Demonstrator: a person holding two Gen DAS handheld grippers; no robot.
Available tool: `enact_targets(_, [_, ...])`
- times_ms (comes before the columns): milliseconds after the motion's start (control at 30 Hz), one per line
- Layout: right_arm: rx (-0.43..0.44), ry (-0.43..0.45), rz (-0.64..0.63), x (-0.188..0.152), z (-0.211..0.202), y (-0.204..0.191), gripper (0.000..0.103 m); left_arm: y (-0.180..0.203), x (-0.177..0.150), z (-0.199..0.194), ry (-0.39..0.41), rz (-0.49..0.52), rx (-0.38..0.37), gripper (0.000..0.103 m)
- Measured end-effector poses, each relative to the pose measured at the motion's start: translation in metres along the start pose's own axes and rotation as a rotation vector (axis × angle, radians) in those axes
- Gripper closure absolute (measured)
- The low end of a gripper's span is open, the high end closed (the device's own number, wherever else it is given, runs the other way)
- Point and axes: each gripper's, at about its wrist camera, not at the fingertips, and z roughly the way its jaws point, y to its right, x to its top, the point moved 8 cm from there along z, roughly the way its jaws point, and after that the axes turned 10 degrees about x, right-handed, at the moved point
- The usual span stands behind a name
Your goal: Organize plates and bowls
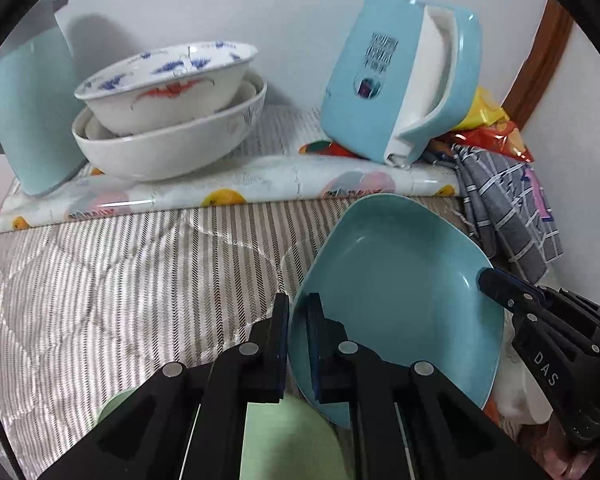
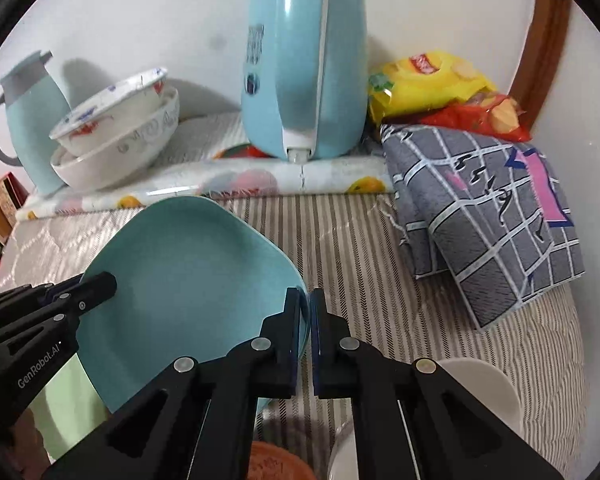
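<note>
A light blue squarish plate point(image 1: 400, 280) point(image 2: 187, 272) is held at a tilt over the striped tablecloth, gripped from both sides. My left gripper point(image 1: 298, 312) is shut on its left rim and shows in the right wrist view as a black finger point(image 2: 99, 286) on that edge. On the opposite rim my right gripper point(image 2: 308, 308) is shut; in the left wrist view its fingertip point(image 1: 490, 278) rests on the plate's edge. A pale green plate point(image 1: 287, 440) point(image 2: 67, 408) lies below. White patterned bowls point(image 1: 167, 120) point(image 2: 115, 136) are stacked at the back left.
A blue kettle point(image 1: 396, 76) point(image 2: 304, 60) and a pale blue jug point(image 1: 31, 100) point(image 2: 31, 120) stand by the wall. A grey checked cloth point(image 2: 484, 208) and snack bags point(image 2: 428, 80) lie right. A white bowl point(image 2: 480, 392) and an orange-brown dish point(image 2: 275, 464) sit near.
</note>
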Motion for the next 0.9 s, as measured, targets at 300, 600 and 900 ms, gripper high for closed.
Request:
enact_targets(300, [0.009, 0.062, 0.031, -0.008, -0.050, -0.010, 0.098, 0.000, -0.009, -0.045, 0.049, 0.008, -0.013, 0.094])
enact_targets(600, [0.009, 0.085, 0.056, -0.038, -0.090, -0.012, 0.099, 0.004, -0.038, -0.082, 0.067, -0.003, -0.035, 0.094])
enact_targets(900, [0.006, 0.102, 0.069, -0.066, -0.123, -0.016, 0.099, 0.007, -0.063, -0.111, 0.083, 0.000, -0.043, 0.094])
